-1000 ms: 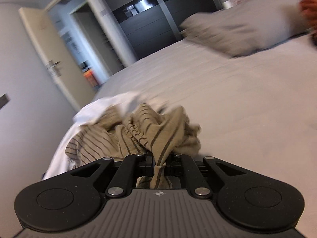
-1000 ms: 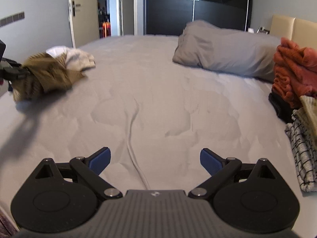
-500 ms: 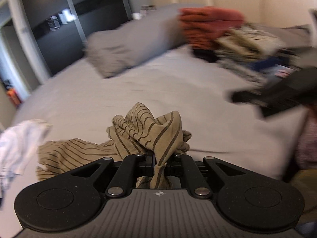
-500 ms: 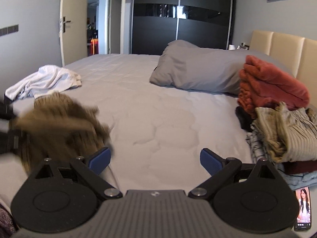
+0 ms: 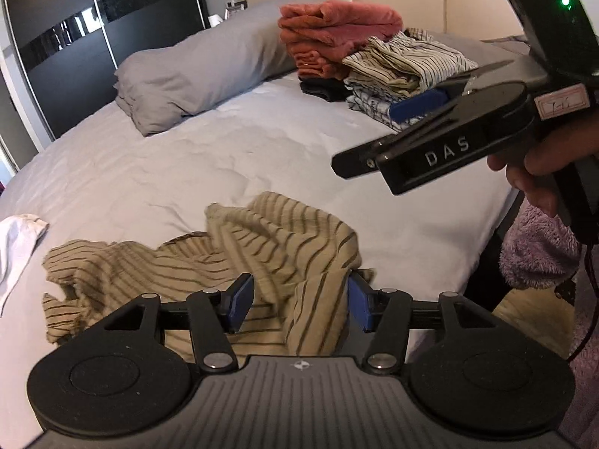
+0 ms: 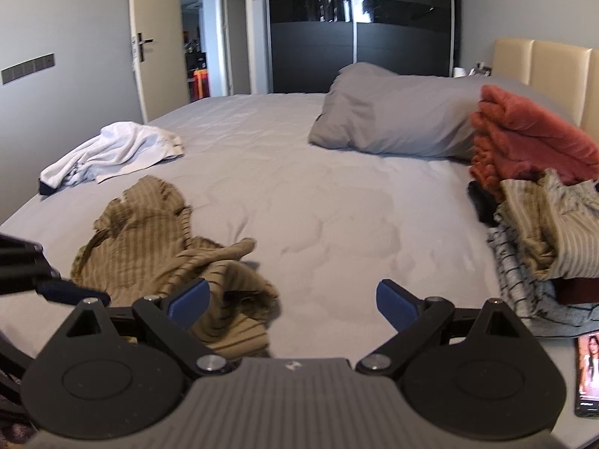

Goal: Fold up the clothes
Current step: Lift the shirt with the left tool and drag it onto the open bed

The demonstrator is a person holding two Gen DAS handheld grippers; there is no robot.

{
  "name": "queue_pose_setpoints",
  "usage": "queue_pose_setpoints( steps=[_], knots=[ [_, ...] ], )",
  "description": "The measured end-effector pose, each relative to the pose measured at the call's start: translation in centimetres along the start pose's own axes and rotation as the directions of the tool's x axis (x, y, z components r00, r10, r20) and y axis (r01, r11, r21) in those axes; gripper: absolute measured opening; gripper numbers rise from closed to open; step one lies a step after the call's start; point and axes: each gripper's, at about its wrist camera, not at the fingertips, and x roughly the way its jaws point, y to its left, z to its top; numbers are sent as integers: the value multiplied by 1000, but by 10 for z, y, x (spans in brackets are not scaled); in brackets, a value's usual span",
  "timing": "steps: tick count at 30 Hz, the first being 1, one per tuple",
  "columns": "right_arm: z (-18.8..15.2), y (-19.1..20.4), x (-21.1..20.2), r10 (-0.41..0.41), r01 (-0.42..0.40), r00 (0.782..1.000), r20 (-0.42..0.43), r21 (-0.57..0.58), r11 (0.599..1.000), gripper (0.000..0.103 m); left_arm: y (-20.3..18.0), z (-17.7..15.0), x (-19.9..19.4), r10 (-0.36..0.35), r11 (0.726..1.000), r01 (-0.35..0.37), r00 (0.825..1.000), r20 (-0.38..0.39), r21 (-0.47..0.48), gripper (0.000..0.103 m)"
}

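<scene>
A crumpled tan striped garment [image 5: 232,262] lies on the grey bed near its front edge; it also shows in the right wrist view [image 6: 168,258]. My left gripper [image 5: 297,305] is open, its blue pads on either side of a fold of the garment without pinching it. My right gripper [image 6: 294,299] is open and empty, hovering above the bed just right of the garment. The right gripper also shows from the side in the left wrist view [image 5: 423,127], above the bed.
A white garment [image 6: 112,153] lies at the bed's far left. A grey pillow [image 6: 393,119] lies at the back. A stack of folded clothes [image 6: 543,202] with an orange-red piece on top sits at the right. A phone [image 6: 587,370] lies at the bed's front right corner.
My left gripper carried the striped garment from beside the white one to the bed's front, then opened and let it drop. My right gripper stayed open.
</scene>
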Motion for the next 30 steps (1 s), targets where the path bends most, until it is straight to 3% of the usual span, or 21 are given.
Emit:
queue_pose_setpoints(
  steps=[4,8,14,21,22,26,29,30],
  knots=[
    [2,13,4,32,-32,999,-12,-16,999,96,25,-7,-5,22,997,-23,1000,-15,-68,52],
    [5,25,12,77,-78,996,-32,-13,997,96,68,-16,-5,98,979,-101,995,-26,-176,53],
    [10,50,34,137,-141,988,-69,-47,989,96,140,-39,12,258,899,-291,956,-141,-328,53],
    [4,70,73,142,-158,971,-192,-71,985,96,181,-69,51,285,848,-372,920,-268,-377,53],
    [2,71,79,148,-166,966,-214,-66,984,92,186,-71,58,267,843,-364,922,-280,-396,48],
    [-4,66,97,222,-226,931,-290,20,974,32,204,-84,71,177,810,-306,941,-289,-500,17],
    [-2,61,95,209,-211,940,-269,23,977,11,206,-80,65,176,792,-298,947,-269,-533,3],
    [0,59,93,198,-200,947,-254,21,980,10,207,-78,61,186,788,-301,948,-258,-537,3]
  ],
)
